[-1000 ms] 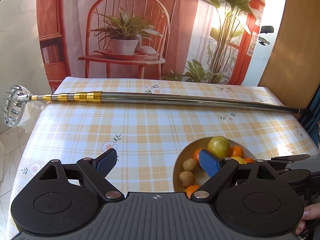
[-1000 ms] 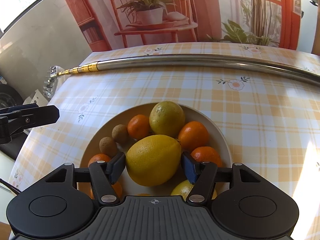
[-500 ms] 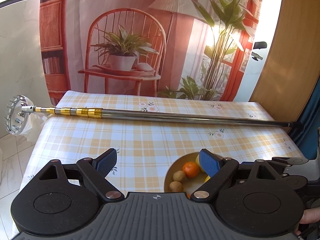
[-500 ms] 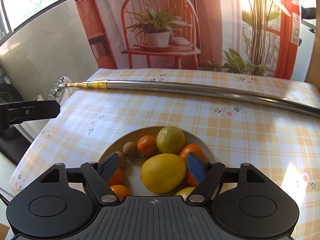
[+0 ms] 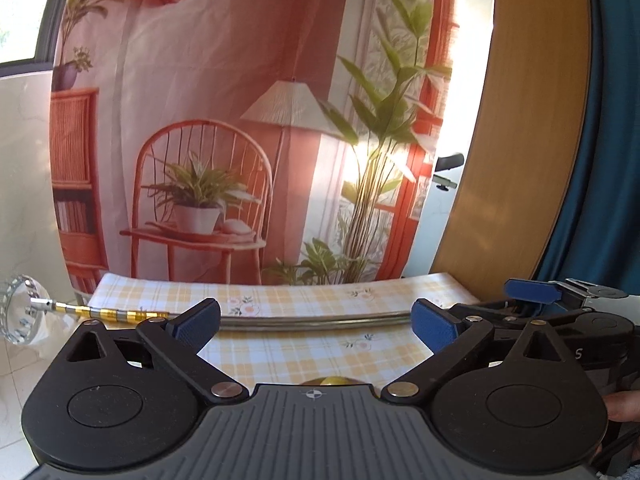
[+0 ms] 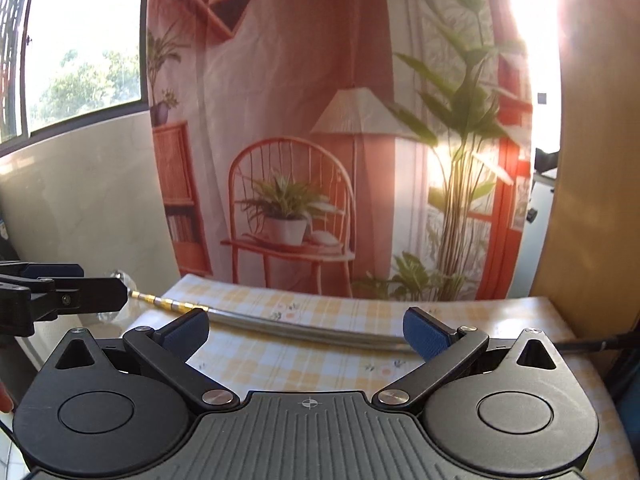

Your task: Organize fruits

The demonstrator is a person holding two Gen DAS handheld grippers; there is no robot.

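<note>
Both grippers are raised and look level across the checked tablecloth toward the backdrop. My left gripper stands open with nothing between its blue pads. Just above its body a sliver of yellow fruit and the plate rim peek out; the other fruits are hidden. In the left wrist view the right gripper shows from the side at the right edge. My right gripper is open and empty, over the tablecloth. No fruit or plate appears in the right wrist view. The left gripper juts in there from the left.
A long metal telescopic pole with a gold-banded end lies across the far part of the table, also seen as the pole in the right wrist view. A printed backdrop hangs behind the table. A wooden panel stands at the right.
Both grippers have lifted and tilted up, so the plate of fruits dropped out of view. The right gripper let go of the big yellow lemon, left it on the plate, and opened wide.
</note>
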